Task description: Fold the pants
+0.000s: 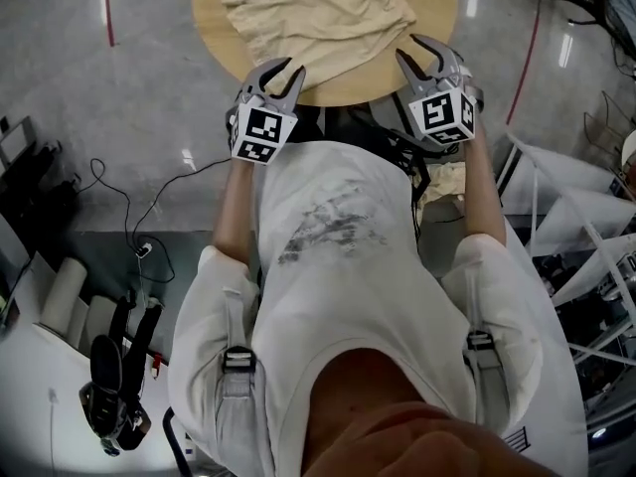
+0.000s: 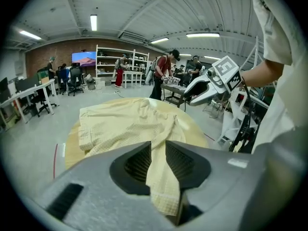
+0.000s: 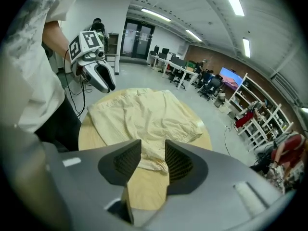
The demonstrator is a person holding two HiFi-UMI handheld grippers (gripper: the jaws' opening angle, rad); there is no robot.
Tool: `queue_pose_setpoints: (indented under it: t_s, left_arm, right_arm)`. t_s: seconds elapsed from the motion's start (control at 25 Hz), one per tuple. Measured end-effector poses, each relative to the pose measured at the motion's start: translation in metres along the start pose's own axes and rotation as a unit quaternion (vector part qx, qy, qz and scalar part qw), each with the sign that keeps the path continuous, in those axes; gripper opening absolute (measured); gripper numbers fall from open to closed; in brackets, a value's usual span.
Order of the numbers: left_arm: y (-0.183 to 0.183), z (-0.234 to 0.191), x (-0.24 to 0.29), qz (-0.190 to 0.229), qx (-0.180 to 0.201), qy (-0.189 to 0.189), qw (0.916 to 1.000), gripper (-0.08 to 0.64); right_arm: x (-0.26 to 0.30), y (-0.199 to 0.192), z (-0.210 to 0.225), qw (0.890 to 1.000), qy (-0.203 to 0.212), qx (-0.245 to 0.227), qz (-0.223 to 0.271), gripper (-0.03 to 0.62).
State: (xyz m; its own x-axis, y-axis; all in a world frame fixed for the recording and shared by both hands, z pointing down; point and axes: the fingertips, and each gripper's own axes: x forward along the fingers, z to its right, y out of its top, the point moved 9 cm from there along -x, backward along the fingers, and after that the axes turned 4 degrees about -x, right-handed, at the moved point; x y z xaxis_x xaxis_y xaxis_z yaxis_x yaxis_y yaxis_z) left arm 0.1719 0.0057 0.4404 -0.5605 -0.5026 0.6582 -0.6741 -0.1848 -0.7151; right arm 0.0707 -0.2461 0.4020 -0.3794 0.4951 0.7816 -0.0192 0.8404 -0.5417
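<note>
Round wood counter (image 1: pixel 437 13), big workshop rm. Cream pants (image 1: pixel 313 13) rumpled on it. Left hand-held gripper (image 1: pixel 295 65) ajar, cloth between jaws; right hand-held gripper (image 1: pixel 407 46) open.

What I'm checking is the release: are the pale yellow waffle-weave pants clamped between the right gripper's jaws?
No, the right gripper stands open, the pants lying loose on the round wooden table.

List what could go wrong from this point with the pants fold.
1. Part of the pants sits between the left gripper's open jaws; pulling back may snag and drag it.
2. The pants lie rumpled on the table, so creases could get folded in.
</note>
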Motion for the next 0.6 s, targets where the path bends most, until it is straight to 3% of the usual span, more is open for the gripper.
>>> queue_pose_setpoints:
  t_s: [0.6]
  left_arm:
    - [-0.042, 0.007, 0.044, -0.071, -0.012, 0.002, 0.9974, 0.156]
  right_arm:
    - [0.048, -0.041, 0.007, 0.996, 0.060, -0.060, -0.030, 0.213]
